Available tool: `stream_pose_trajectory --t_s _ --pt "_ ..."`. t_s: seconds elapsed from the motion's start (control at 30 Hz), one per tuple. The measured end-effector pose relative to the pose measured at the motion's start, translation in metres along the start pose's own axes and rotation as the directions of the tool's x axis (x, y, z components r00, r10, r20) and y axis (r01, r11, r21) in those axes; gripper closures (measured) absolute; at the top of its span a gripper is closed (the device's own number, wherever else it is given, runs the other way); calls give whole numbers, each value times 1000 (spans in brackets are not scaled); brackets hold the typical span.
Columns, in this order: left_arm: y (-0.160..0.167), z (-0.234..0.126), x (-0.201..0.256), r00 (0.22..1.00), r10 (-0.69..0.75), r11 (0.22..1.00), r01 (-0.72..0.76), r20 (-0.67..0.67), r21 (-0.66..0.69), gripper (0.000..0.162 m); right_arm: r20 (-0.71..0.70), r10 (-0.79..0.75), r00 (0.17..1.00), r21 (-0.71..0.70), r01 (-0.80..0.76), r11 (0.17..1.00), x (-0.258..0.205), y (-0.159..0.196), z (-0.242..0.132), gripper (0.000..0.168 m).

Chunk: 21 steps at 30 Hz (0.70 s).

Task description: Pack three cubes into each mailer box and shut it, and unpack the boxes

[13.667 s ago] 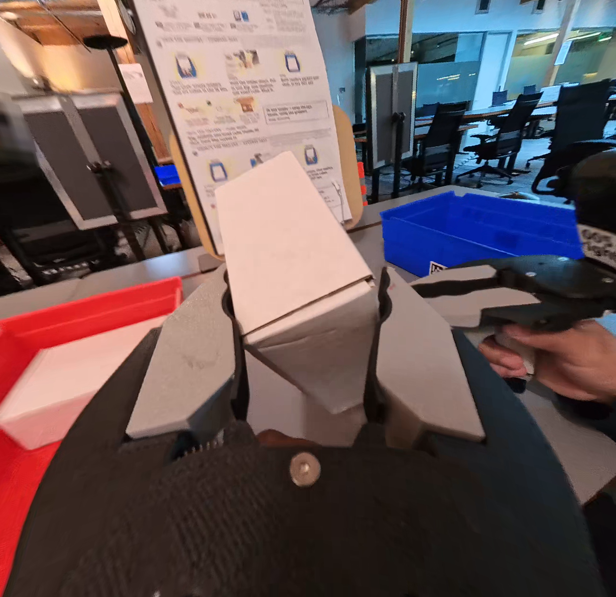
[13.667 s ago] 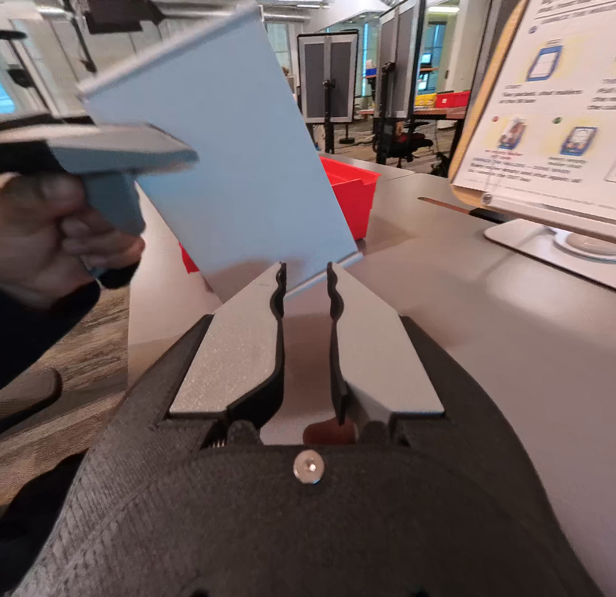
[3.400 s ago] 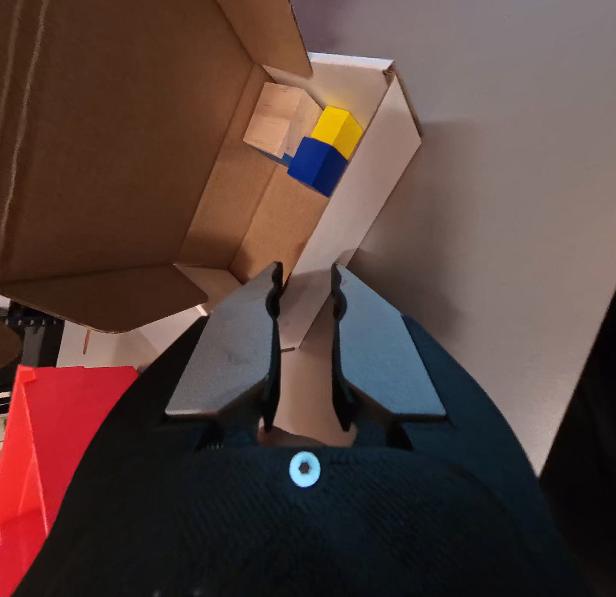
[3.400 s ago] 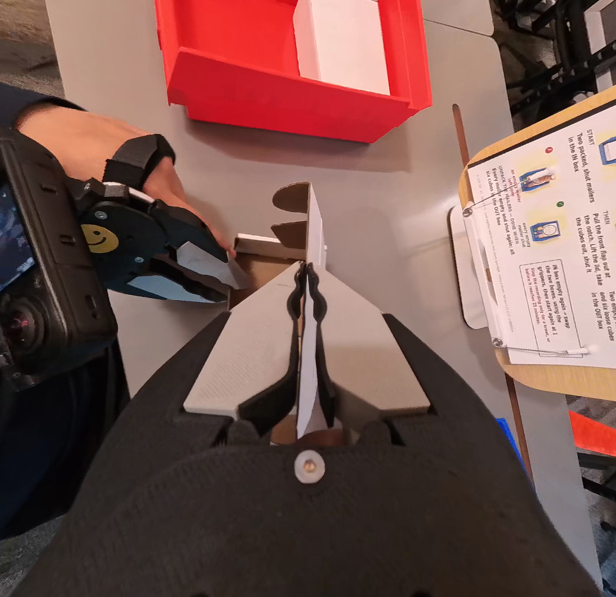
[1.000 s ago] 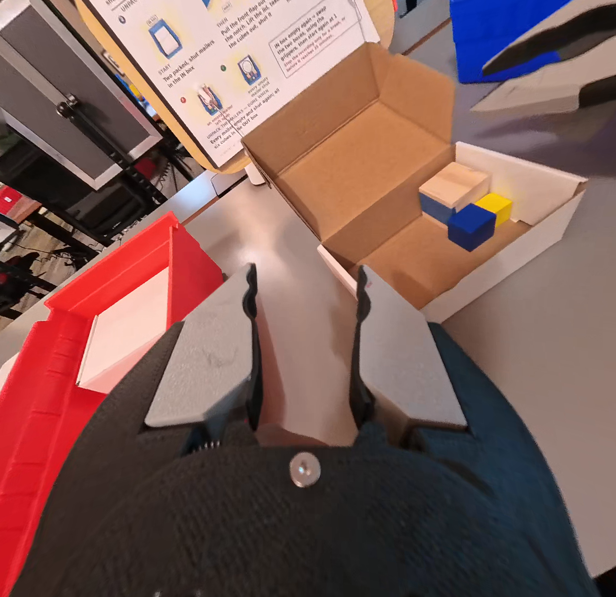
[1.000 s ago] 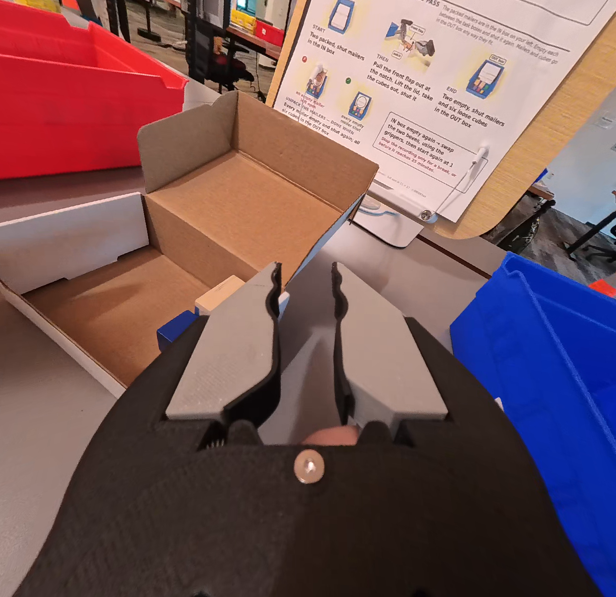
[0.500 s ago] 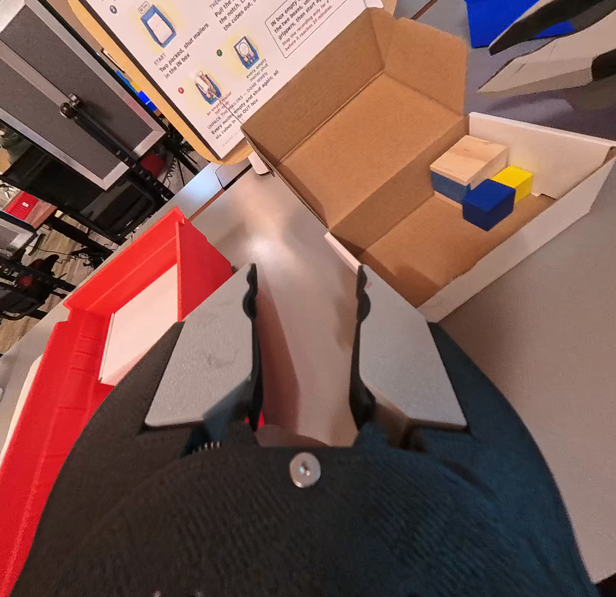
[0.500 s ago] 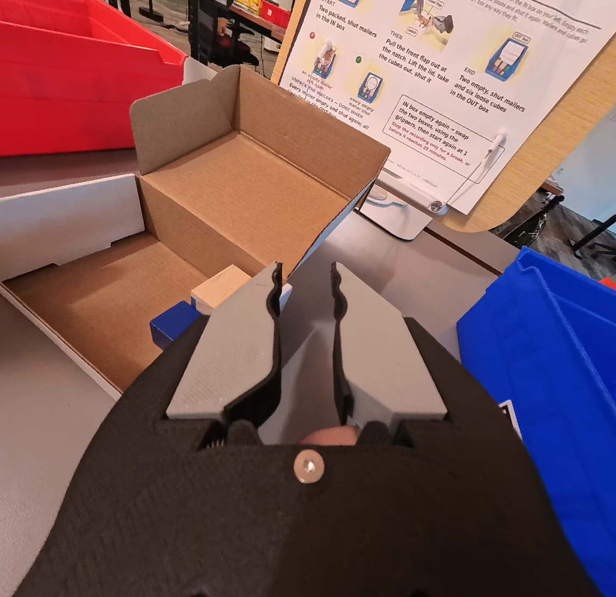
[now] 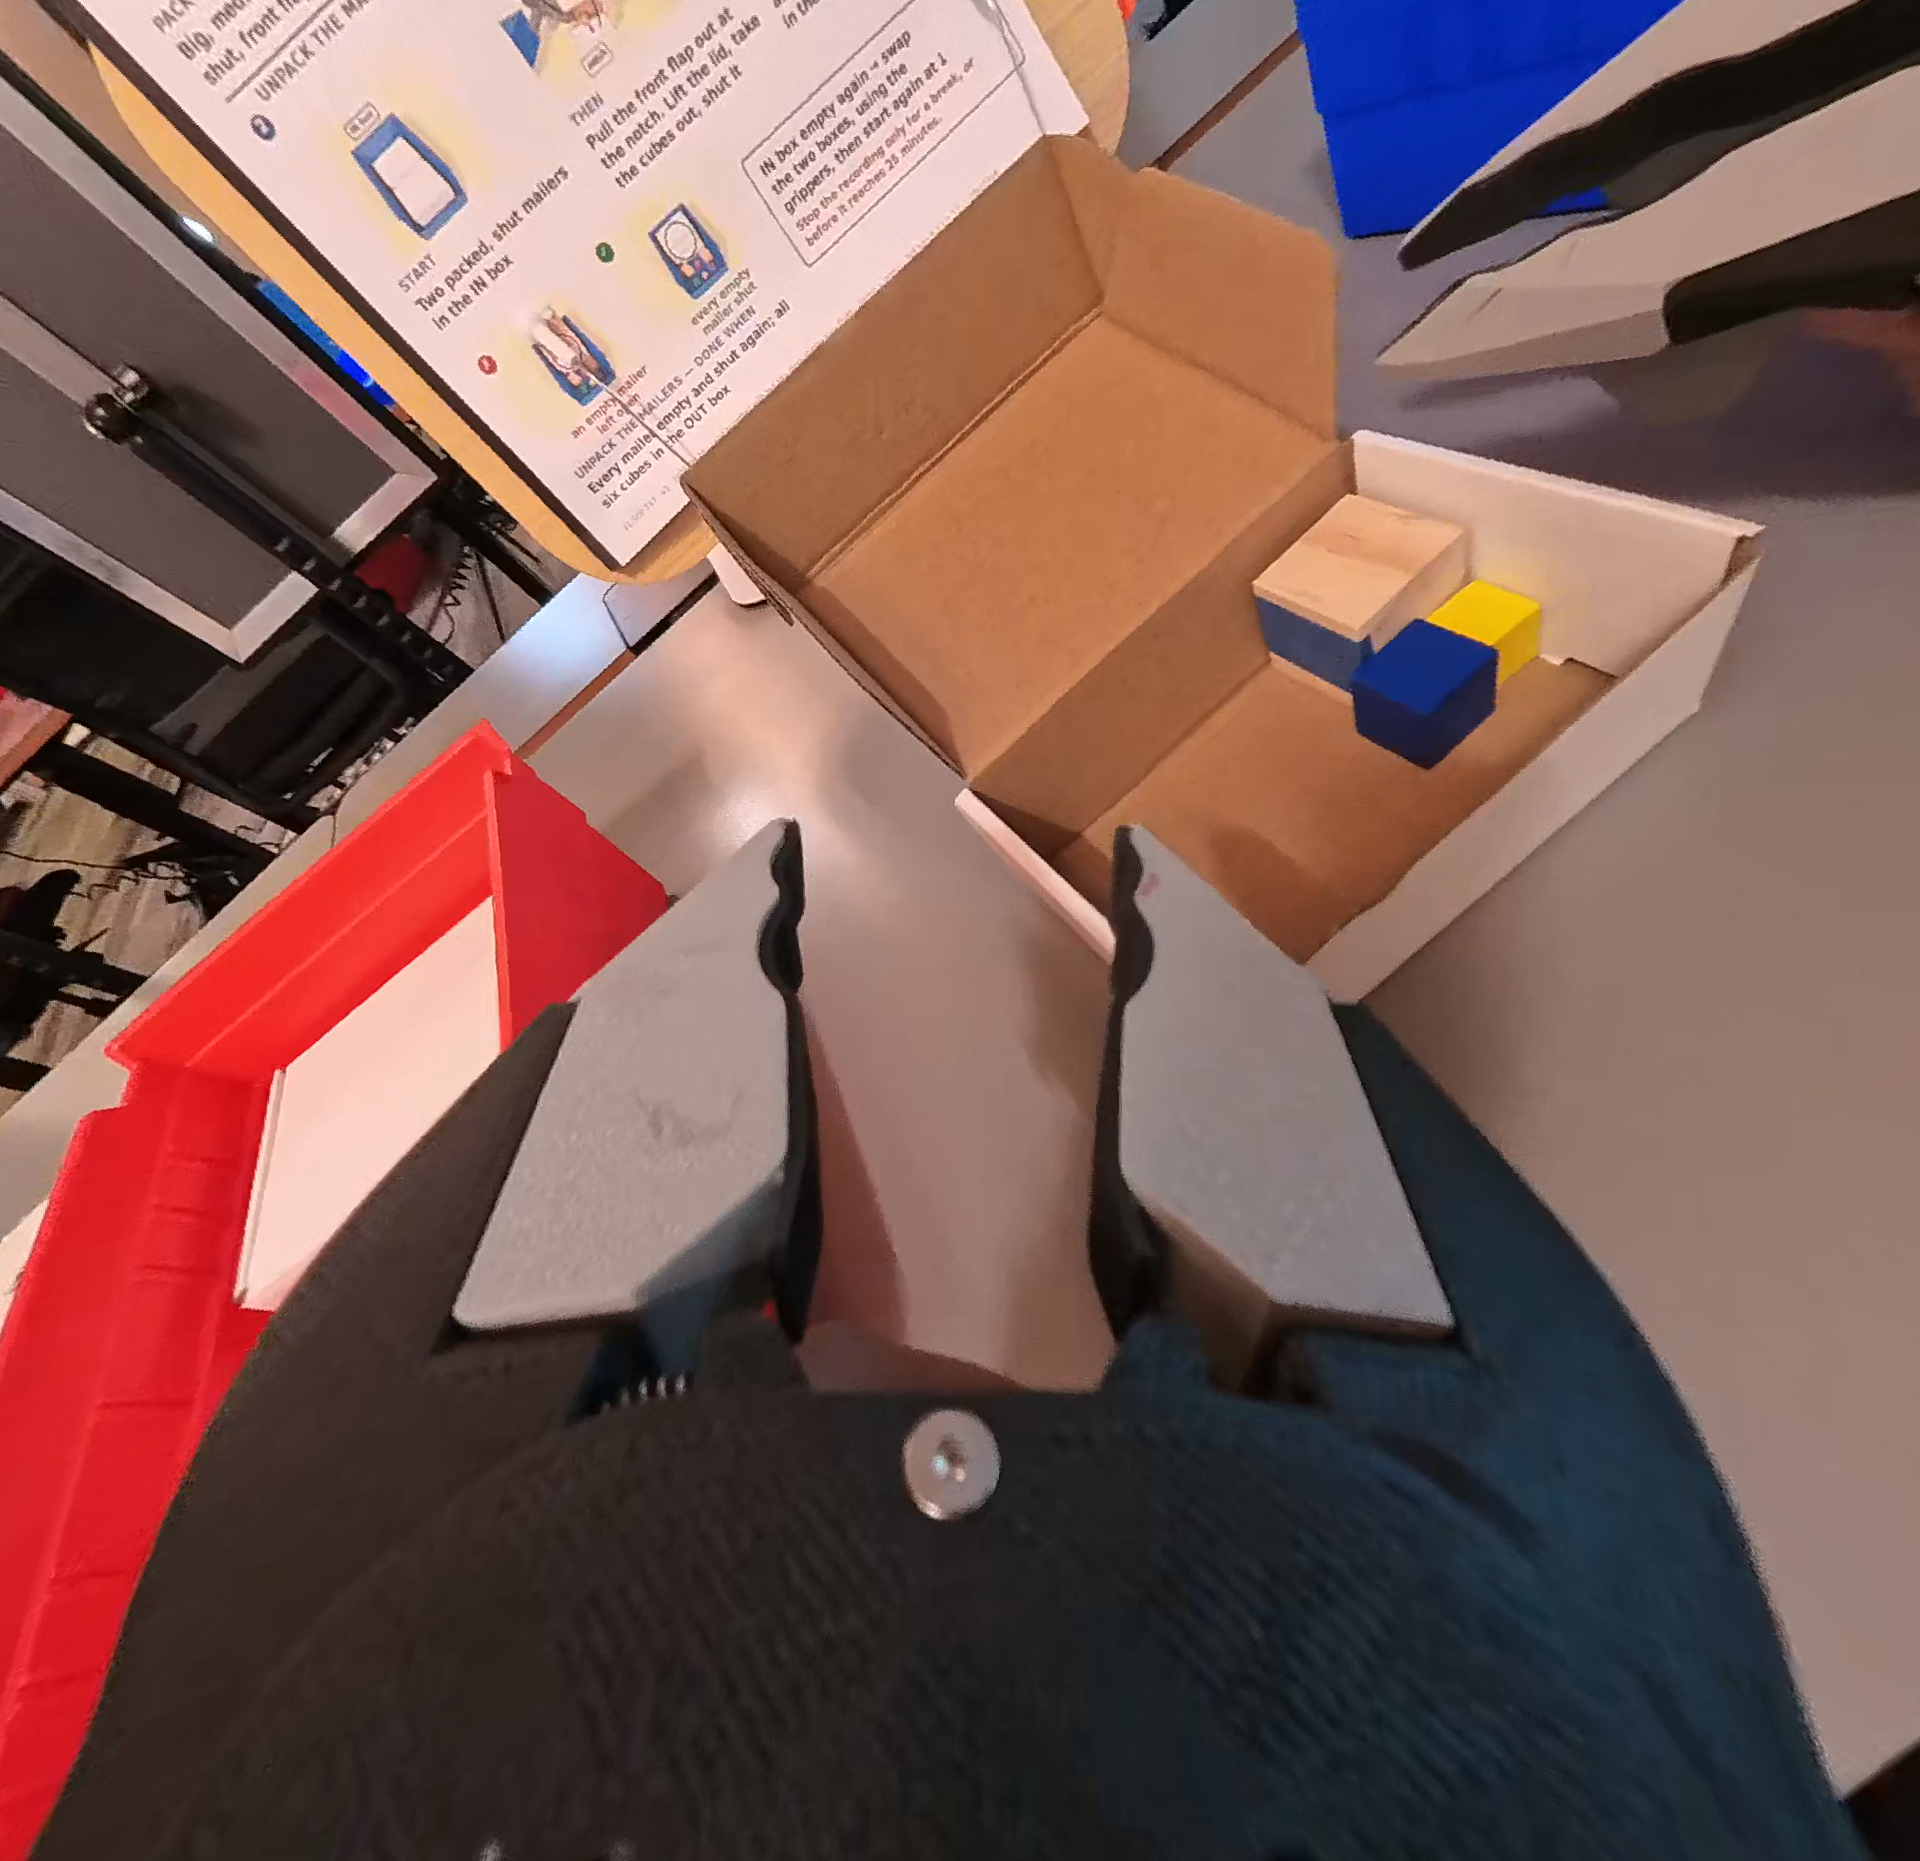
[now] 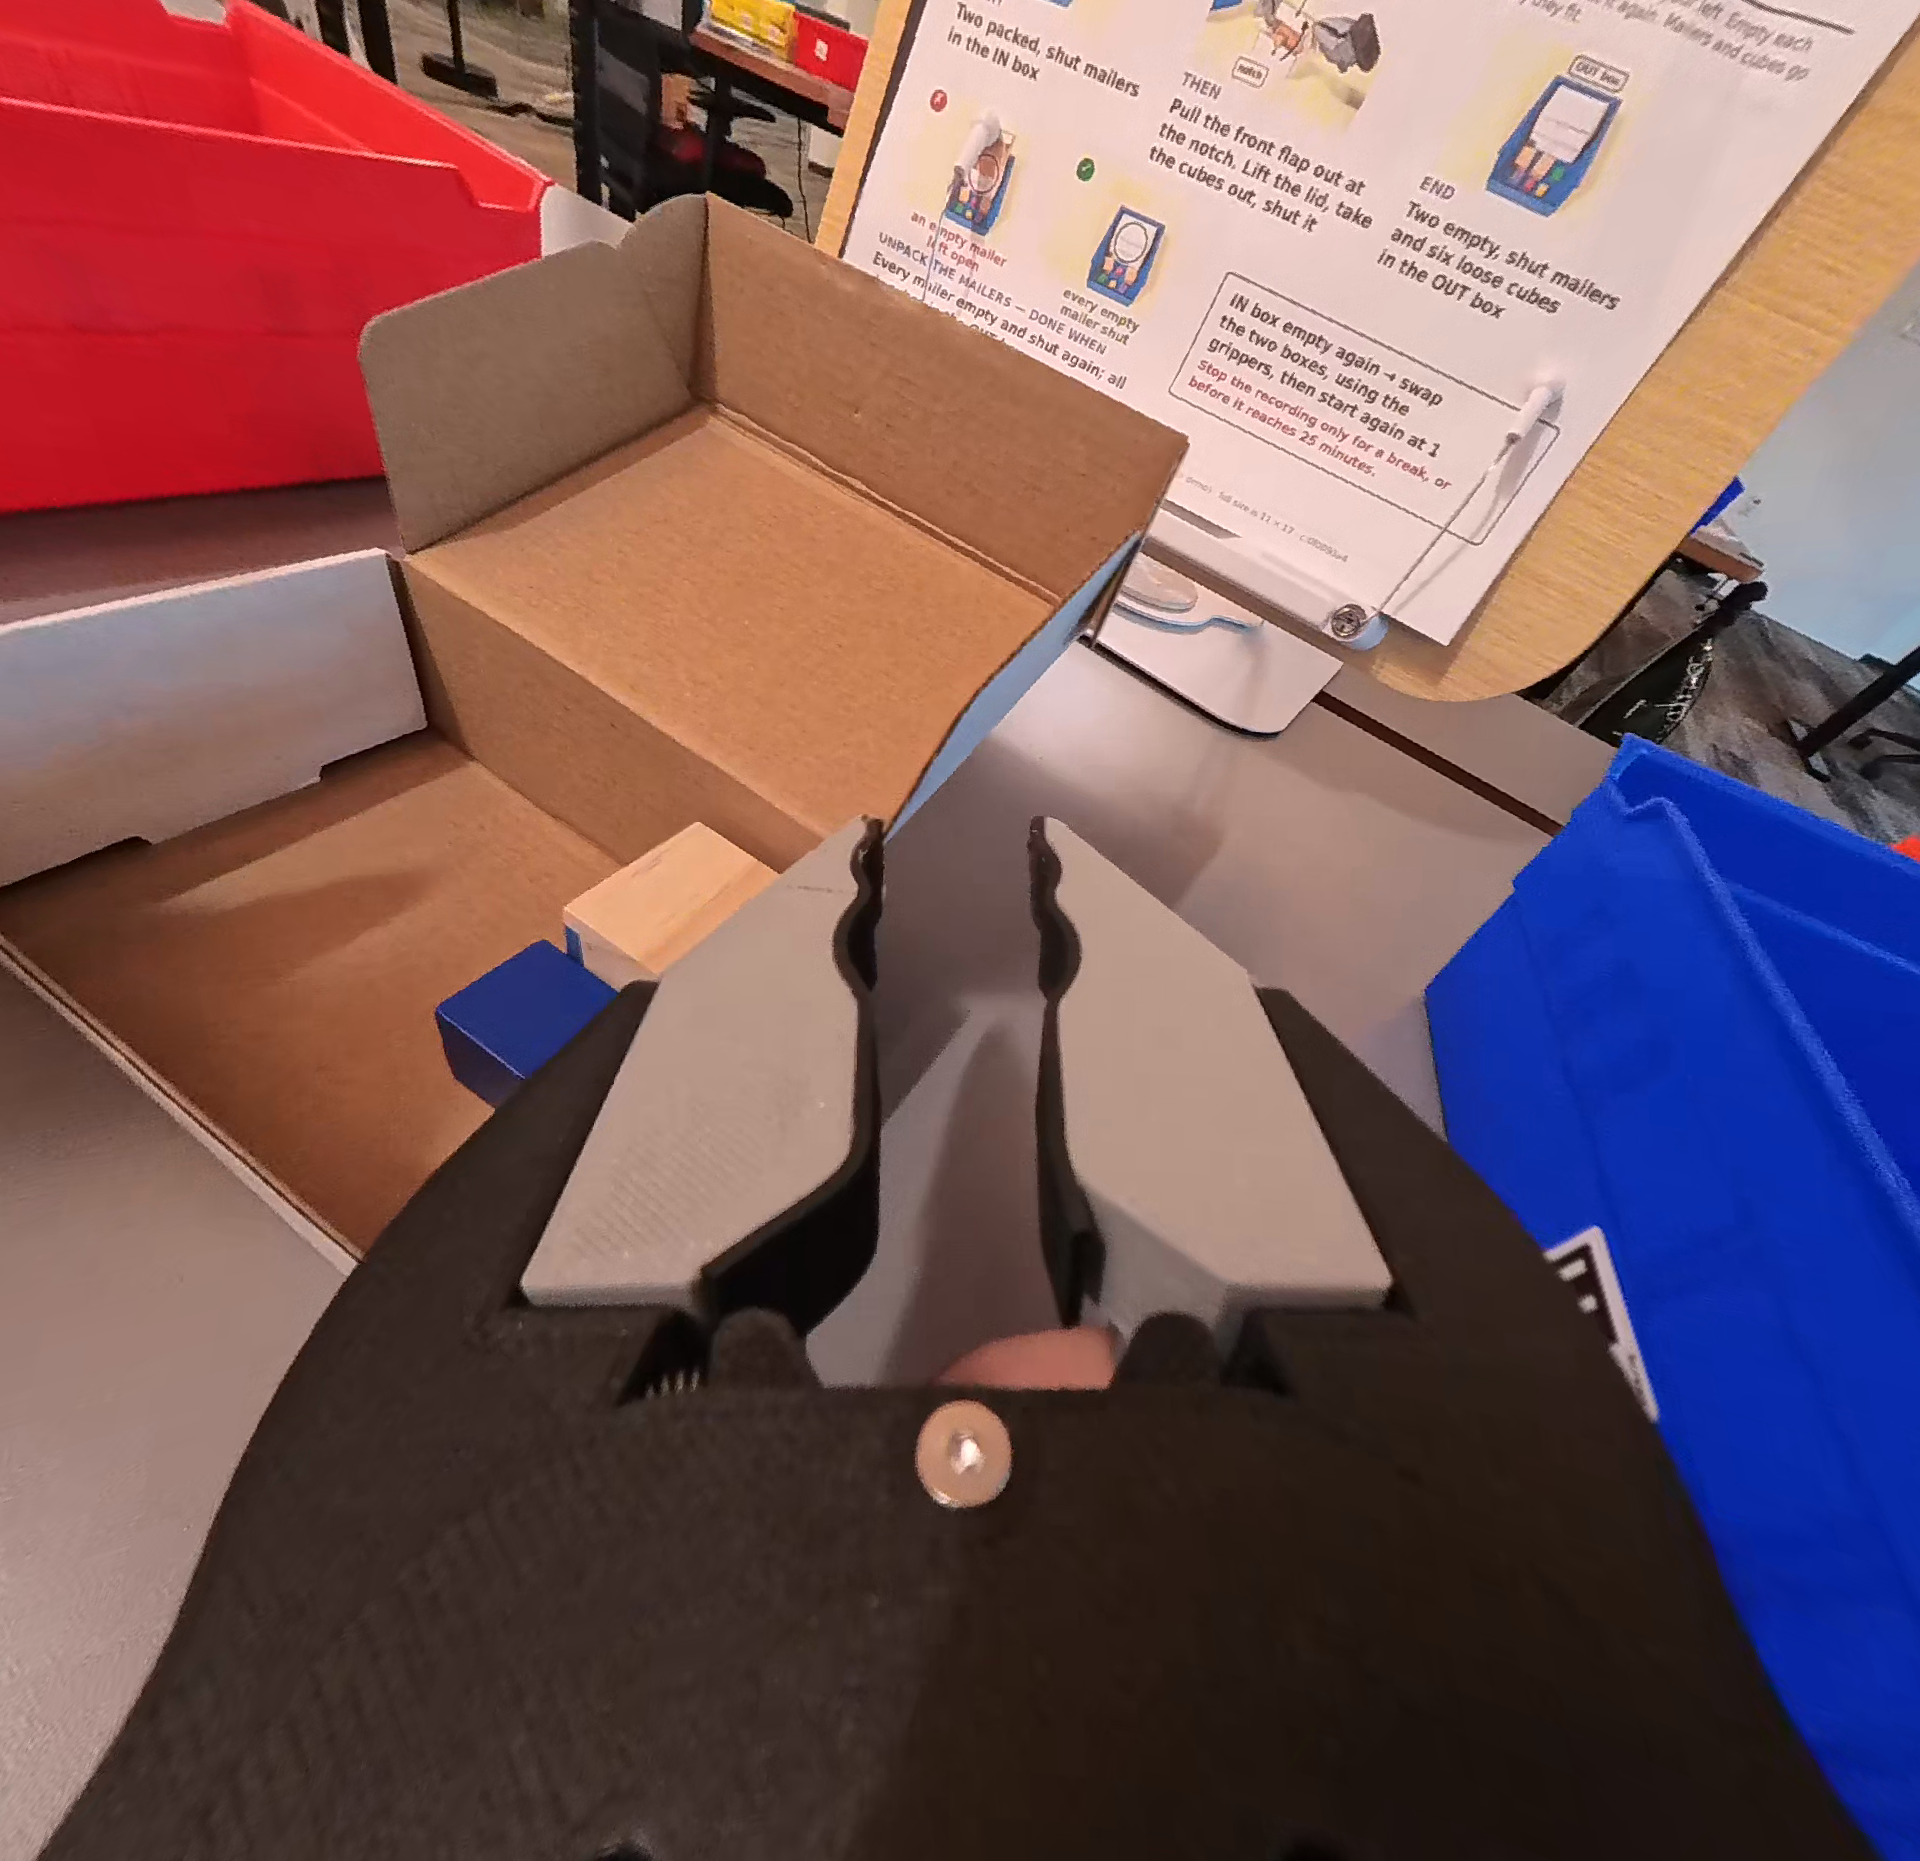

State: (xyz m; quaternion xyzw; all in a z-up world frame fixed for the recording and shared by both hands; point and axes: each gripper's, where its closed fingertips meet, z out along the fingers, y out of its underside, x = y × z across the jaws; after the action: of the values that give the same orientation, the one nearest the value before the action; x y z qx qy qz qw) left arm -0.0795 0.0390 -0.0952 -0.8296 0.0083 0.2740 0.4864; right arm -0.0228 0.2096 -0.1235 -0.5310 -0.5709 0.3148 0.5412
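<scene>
Grey table [image 9: 1621,1240] is carrying everything here, with a red bin [image 9: 135,1344] sitting at its left end and a blue bin [image 10: 1714,1136] at its right. A white mailer [image 9: 353,1115], shut, is lying inside the red bin. A printed sheet [image 10: 1351,201] on a wooden board is standing at the back edge. Between the bins the open box [image 9: 1039,523] is resting on the table, its lid leaning back toward the sheet and its white front wall facing away from the right wrist camera. Three cubes are sitting inside, crowded into the corner nearest the right gripper [image 10: 956,835]: a large wooden cube [image 9: 1361,564] with a blue side, a blue cube [image 9: 1423,689] touching it in front, and a small yellow cube [image 9: 1491,622] just beside both. The left gripper [image 9: 956,855] is hovering over bare table between the red bin and the box, its jaws spread wide and holding nothing. The right gripper is hanging over the box's right end, jaws parted by a narrower gap, also empty.
</scene>
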Motion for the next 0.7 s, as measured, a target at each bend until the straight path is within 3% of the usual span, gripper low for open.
stream_pose_trajectory --t_s 0.17,0.57,0.7 --pt "2 4 19 997 26 1000 -26 -70 -4 108 33 -9 999 9 9 1000 -8 -4 -3 140" --pt "4 19 72 971 58 998 -65 -233 -20 110 106 131 986 92 -140 986 -4 -14 -27 127" --pt "4 19 75 966 38 999 -45 -256 -21 113 155 169 973 66 -181 981 -13 -16 -28 108"
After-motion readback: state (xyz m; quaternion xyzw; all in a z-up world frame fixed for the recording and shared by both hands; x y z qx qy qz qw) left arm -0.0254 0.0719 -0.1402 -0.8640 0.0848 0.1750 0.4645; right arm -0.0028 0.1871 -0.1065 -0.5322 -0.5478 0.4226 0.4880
